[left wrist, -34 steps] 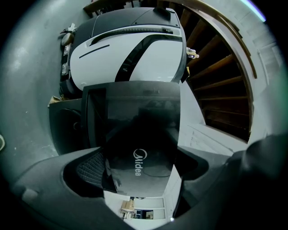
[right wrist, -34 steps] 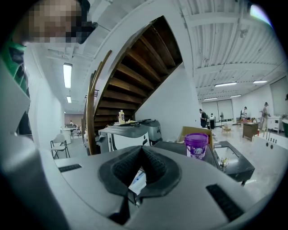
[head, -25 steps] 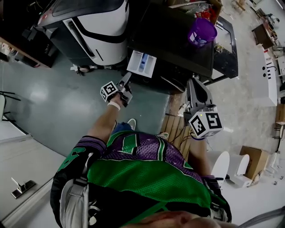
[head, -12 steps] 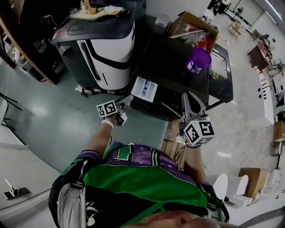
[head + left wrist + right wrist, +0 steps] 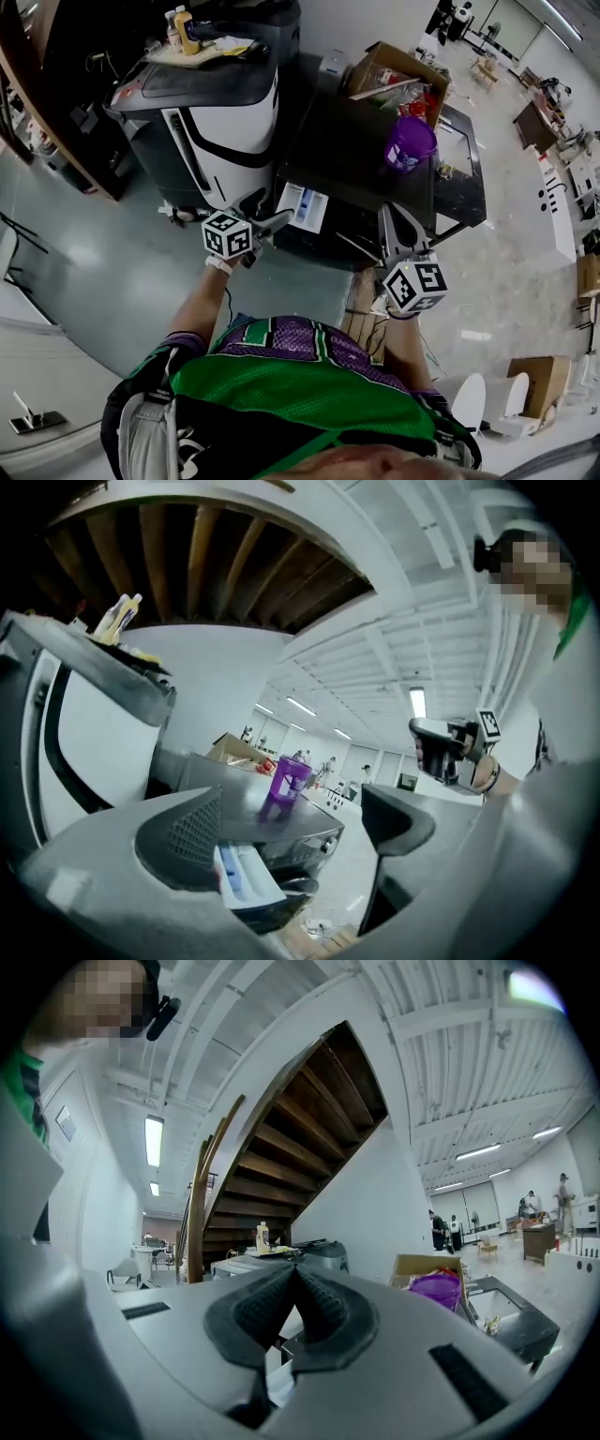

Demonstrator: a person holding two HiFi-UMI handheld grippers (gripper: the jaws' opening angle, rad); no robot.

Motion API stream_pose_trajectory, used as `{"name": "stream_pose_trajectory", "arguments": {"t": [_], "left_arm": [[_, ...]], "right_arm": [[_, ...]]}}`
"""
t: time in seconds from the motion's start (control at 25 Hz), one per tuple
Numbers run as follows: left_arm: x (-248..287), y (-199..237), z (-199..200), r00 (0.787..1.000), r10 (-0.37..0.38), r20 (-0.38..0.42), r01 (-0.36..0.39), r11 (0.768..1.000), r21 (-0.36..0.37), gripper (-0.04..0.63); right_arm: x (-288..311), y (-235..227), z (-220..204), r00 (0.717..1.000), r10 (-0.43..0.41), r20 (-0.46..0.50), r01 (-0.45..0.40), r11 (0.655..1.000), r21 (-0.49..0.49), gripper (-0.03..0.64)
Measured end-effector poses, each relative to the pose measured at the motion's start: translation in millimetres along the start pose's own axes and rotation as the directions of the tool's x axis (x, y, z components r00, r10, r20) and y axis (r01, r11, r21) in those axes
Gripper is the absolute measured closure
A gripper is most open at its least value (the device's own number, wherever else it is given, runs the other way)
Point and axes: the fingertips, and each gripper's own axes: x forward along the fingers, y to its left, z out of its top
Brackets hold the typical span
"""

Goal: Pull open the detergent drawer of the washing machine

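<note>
The black washing machine point(image 5: 361, 155) stands in the middle of the head view, and its white detergent drawer point(image 5: 305, 207) with a blue insert sticks out of the front left corner. My left gripper point(image 5: 278, 222) hangs just off the drawer's front, open and holding nothing. In the left gripper view the drawer point(image 5: 246, 878) shows low between the spread jaws of my left gripper point(image 5: 291, 832). My right gripper point(image 5: 395, 220) hovers at the machine's front right corner. In the right gripper view my right gripper point(image 5: 295, 1302) has its pads pressed together on nothing.
A purple cup point(image 5: 411, 142) stands on the machine's top, also seen as the purple cup point(image 5: 289, 780). A white-and-black appliance point(image 5: 225, 103) with bottles point(image 5: 183, 23) stands to the left. A cardboard box point(image 5: 398, 75) sits behind and a wooden pallet point(image 5: 366, 309) lies on the floor.
The head camera has tilted up, so the machine sits lower in view. The drawer stays pulled out. My left gripper has turned and still hangs by the drawer's front.
</note>
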Motion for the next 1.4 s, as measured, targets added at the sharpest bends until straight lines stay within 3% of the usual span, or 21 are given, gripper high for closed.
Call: {"name": "stream_pose_trajectory", "arguments": {"t": [0.16,0.4,0.64,0.8,0.84,0.88,0.92,0.96,1.24,1.4], "left_arm": [[-1.2,-26.1,49.4,0.998,-0.02,0.052,0.012,0.987,0.157,0.135],[-7.9,-55.8,113.5,0.994,-0.028,0.11,-0.011,0.94,0.34,0.135],[-12.2,-48.5,146.9,0.982,0.087,0.166,-0.146,0.908,0.392,0.136],[-6.4,-49.3,150.8,0.979,0.121,0.165,-0.176,0.909,0.377,0.15],[-6.2,-51.1,150.6,0.978,0.124,0.166,-0.18,0.909,0.377,0.194],[-7.2,-53.2,150.9,0.977,0.13,0.171,-0.188,0.904,0.384,0.325],[-8.3,-55.4,151.8,0.974,0.137,0.178,-0.198,0.897,0.395,0.397],[-8.8,-57.9,153.1,0.972,0.144,0.184,-0.208,0.89,0.406,0.426],[-0.3,-81.6,164.1,0.959,0.183,0.218,-0.265,0.854,0.447,0.547],[3.6,-90.6,166.5,0.953,0.198,0.23,-0.281,0.859,0.427,0.573]], "right_arm": [[0.6,2.6,6.9,1.0,-0.005,0.02,0.005,1.0,0.011,0.615],[2.9,5.3,17.0,0.998,-0.032,0.054,0.032,0.999,0.007,0.615],[4.6,3.3,19.0,0.995,-0.078,0.063,0.077,0.997,0.01,0.615],[-0.3,0.7,18.3,0.995,-0.087,0.056,0.086,0.996,0.018,0.615],[-1.7,-0.1,17.7,0.995,-0.085,0.057,0.084,0.996,0.02,0.615],[-3.1,-1.0,17.4,0.995,-0.083,0.058,0.081,0.996,0.022,0.615],[-4.4,-2.3,17.4,0.995,-0.08,0.061,0.078,0.997,0.024,0.615],[-5.6,-4.2,17.6,0.995,-0.078,0.063,0.076,0.997,0.027,0.615],[-14.7,-23.3,20.9,0.996,-0.064,0.06,0.061,0.997,0.036,0.615],[-15.0,-29.9,24.5,0.997,-0.045,0.056,0.044,0.999,0.032,0.615]]}}
